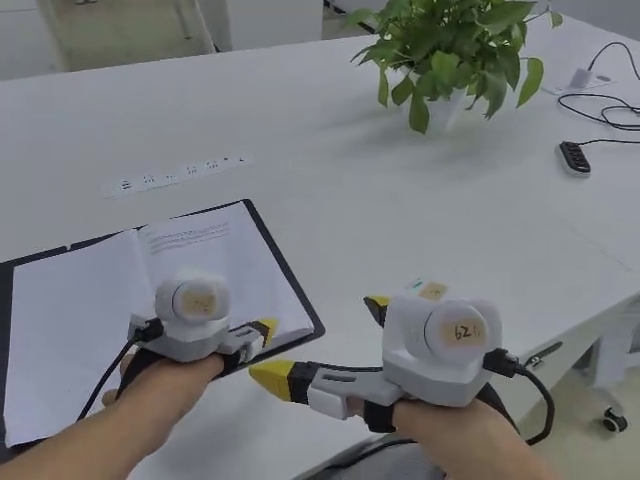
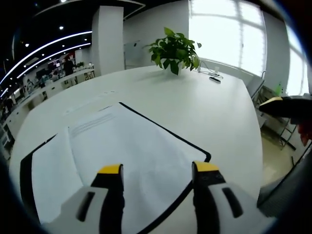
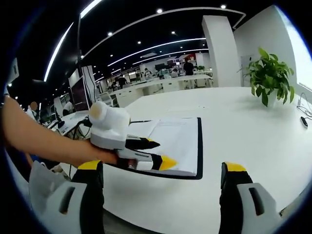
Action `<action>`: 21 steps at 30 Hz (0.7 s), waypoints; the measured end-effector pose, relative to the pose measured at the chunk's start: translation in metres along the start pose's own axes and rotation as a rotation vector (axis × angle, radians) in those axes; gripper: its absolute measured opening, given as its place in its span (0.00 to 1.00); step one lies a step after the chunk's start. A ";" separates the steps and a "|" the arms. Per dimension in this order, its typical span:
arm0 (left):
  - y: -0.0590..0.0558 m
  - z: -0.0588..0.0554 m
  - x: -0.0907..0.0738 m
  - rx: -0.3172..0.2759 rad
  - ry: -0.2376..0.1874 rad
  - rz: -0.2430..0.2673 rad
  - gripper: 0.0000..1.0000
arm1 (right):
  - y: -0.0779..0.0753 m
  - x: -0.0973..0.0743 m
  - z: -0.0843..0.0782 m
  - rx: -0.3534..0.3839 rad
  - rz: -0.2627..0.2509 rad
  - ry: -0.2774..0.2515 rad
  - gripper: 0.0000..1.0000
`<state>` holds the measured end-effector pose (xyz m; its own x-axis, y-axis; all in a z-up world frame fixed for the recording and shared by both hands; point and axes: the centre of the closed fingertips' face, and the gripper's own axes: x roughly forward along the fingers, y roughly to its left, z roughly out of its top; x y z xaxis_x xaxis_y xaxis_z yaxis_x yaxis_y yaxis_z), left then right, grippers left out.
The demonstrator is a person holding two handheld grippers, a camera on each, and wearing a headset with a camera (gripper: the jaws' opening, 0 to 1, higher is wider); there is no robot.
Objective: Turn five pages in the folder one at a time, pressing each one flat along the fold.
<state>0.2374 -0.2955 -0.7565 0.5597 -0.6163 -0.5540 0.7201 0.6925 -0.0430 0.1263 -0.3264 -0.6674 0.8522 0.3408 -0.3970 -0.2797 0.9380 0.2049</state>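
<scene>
Both sets of jaws stand spread and empty: in the head view your left gripper (image 1: 255, 336) hovers over the lower right corner of the open folder (image 1: 90, 300), near the front edge of the table (image 1: 400, 200), your right gripper (image 1: 323, 340) just beside. In the left gripper view the jaws straddle the right-hand page (image 2: 139, 141); a deep bite may lift two sheets. In the right gripper view that edge sits close, so a tug could slide the folder off.

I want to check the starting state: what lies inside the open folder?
The folder holds white pages, with printed lines atop the right one. The left gripper, jaws open, covers that page's lower corner in the head view; sheets underneath are hidden.
</scene>
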 end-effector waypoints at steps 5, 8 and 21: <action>-0.005 -0.002 0.015 -0.011 0.005 0.004 0.54 | -0.002 -0.001 -0.002 0.011 -0.008 0.001 1.00; -0.004 -0.013 0.020 -0.013 0.031 0.034 0.53 | -0.005 -0.001 -0.004 0.021 -0.012 0.004 1.00; -0.001 -0.016 0.020 -0.017 -0.090 0.094 0.53 | -0.011 0.001 -0.012 0.053 -0.017 0.019 0.99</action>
<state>0.2415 -0.3021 -0.7812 0.6591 -0.5793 -0.4796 0.6564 0.7544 -0.0090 0.1253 -0.3356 -0.6805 0.8476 0.3270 -0.4179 -0.2414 0.9390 0.2451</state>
